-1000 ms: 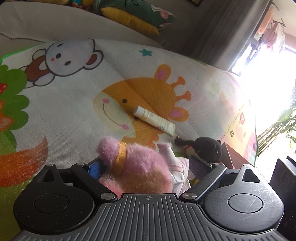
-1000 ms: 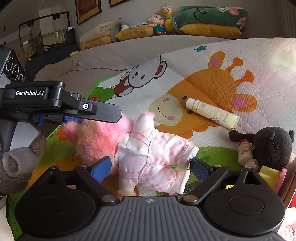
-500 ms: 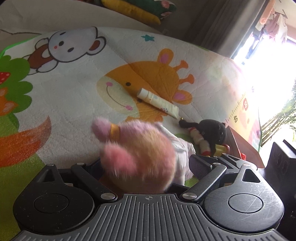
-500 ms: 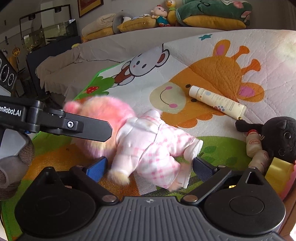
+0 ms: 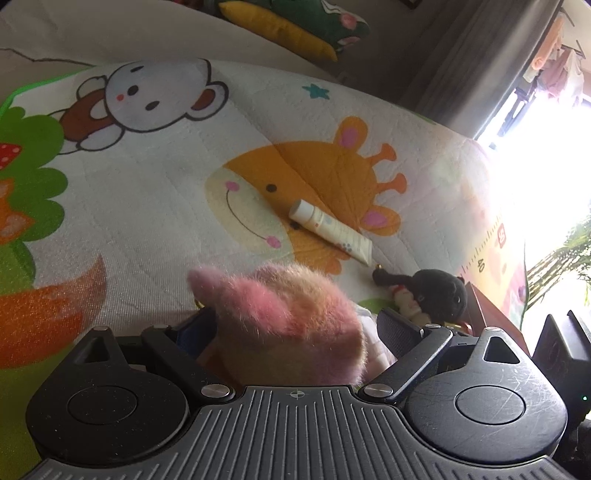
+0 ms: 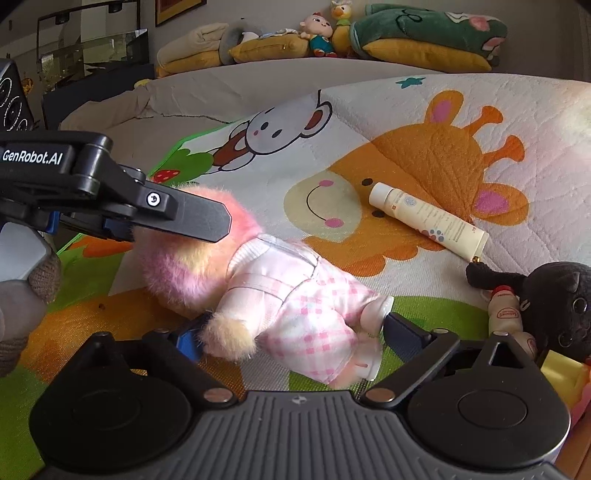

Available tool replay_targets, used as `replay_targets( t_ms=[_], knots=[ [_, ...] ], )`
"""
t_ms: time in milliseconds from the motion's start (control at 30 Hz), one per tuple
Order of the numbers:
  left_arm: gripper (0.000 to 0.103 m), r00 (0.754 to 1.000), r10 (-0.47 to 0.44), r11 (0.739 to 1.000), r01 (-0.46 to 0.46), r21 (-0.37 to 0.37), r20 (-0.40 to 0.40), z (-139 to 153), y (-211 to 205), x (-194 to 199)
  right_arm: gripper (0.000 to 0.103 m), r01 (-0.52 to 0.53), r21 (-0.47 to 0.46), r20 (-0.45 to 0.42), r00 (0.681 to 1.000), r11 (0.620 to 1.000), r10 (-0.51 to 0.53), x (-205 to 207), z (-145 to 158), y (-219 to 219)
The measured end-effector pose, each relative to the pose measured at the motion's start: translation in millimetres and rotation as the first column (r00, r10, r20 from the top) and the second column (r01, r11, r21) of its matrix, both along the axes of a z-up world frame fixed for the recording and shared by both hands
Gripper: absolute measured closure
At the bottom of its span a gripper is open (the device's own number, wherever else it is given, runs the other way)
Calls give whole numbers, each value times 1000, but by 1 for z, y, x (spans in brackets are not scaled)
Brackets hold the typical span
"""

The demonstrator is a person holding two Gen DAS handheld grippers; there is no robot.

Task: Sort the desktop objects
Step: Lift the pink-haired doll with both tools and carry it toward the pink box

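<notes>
My left tongs (image 5: 291,328) clamp the doll's (image 6: 273,295) head to steady it; right tongs (image 6: 291,332) closing round its legs.

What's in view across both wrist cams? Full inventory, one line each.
plush doll: 1, pink fur, pink checked outfit, lying on the mat between both grippers
cream tube: 1, off-white, on the giraffe print
black plush: 1, black, right edge of mat
small bottles: 2, beige with red caps, beside the black plush
play mat: 1, cartoon print, under everything
cushions: several, yellow and green, back ledge
left gripper: 1, black, around the doll's head
right gripper: 1, black, closing around the doll's legs
</notes>
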State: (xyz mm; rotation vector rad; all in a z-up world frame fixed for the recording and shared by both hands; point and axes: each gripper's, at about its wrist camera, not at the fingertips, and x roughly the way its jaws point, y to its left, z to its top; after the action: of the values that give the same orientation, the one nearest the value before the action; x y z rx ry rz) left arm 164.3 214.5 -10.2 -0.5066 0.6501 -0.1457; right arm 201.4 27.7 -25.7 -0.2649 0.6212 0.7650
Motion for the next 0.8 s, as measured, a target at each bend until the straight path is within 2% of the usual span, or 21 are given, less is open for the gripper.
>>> replay_targets(
  t_ms=[233, 500, 800],
  knots=[
    [19, 1000, -15, 1000, 15, -3, 3, 4, -5, -3, 18, 29, 31, 2, 1000, 999, -29, -7, 9, -13],
    [19, 997, -65, 998, 66, -25, 38, 21, -20, -34, 19, 27, 64, 50, 998, 998, -30, -45, 31, -44],
    [19, 988, -130, 990, 133, -39, 77, 36, -53, -81, 21, 39, 40, 107, 993, 998, -43, -101, 45, -82]
  ],
)
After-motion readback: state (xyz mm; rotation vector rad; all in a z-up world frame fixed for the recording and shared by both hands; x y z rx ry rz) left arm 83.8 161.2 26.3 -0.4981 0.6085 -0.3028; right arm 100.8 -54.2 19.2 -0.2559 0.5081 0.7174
